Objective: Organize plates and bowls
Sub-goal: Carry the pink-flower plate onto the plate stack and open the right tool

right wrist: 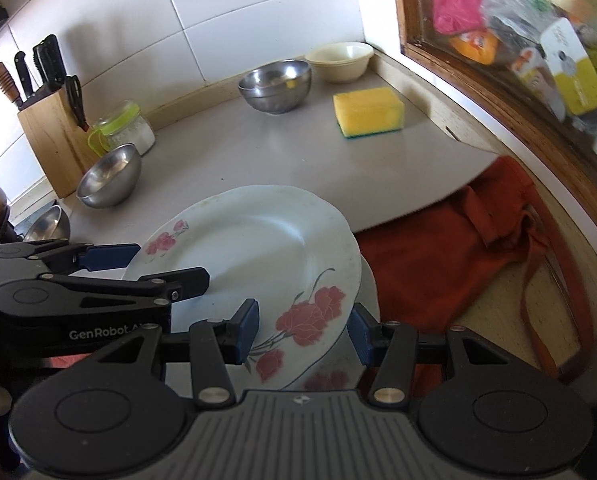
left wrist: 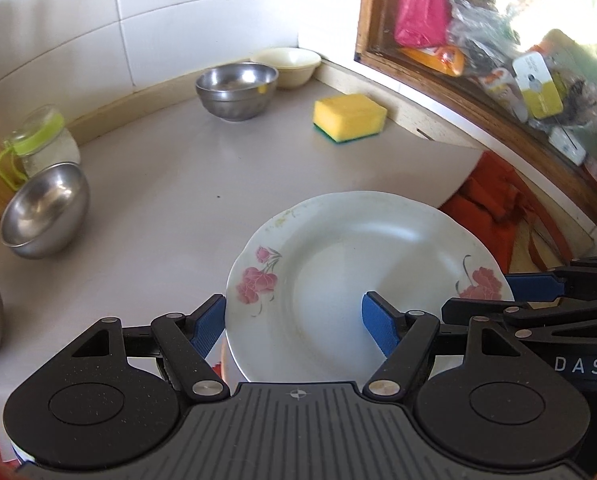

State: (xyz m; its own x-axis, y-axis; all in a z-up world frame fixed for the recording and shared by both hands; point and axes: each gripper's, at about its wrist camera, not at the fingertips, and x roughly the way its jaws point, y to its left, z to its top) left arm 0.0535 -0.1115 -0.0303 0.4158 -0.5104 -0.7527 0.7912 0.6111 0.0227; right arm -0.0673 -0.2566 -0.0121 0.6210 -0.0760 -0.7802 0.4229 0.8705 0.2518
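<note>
Two handheld claws are gripping one floral plate (left wrist: 350, 280) from opposite sides above a kitchen bench (left wrist: 186, 184). The left claw (left wrist: 294, 330) is straddling the plate's near rim, one blue pad outside the edge at nine o'clock and the other over the dish's well, jaws fairly wide. The right claw (right wrist: 302, 332) is clamping the flowered rim between its two pads, jaws about half apart, with the plate tilting toward ten o'clock; a second plate (right wrist: 368, 288) is peeking from beneath it. At three o'clock an orange cloth (right wrist: 450, 248) is lying by the bench mat's edge. At ten o'clock a steel bowl (right wrist: 110, 176) is sitting just before a green-lidded jar (right wrist: 122, 128) and a knife block (right wrist: 50, 136). Farther off, toward twelve, a yellow sponge (right wrist: 368, 112) is resting near another steel bowl (right wrist: 276, 84) and a cream bowl (right wrist: 340, 60) in the tiled corner.
</note>
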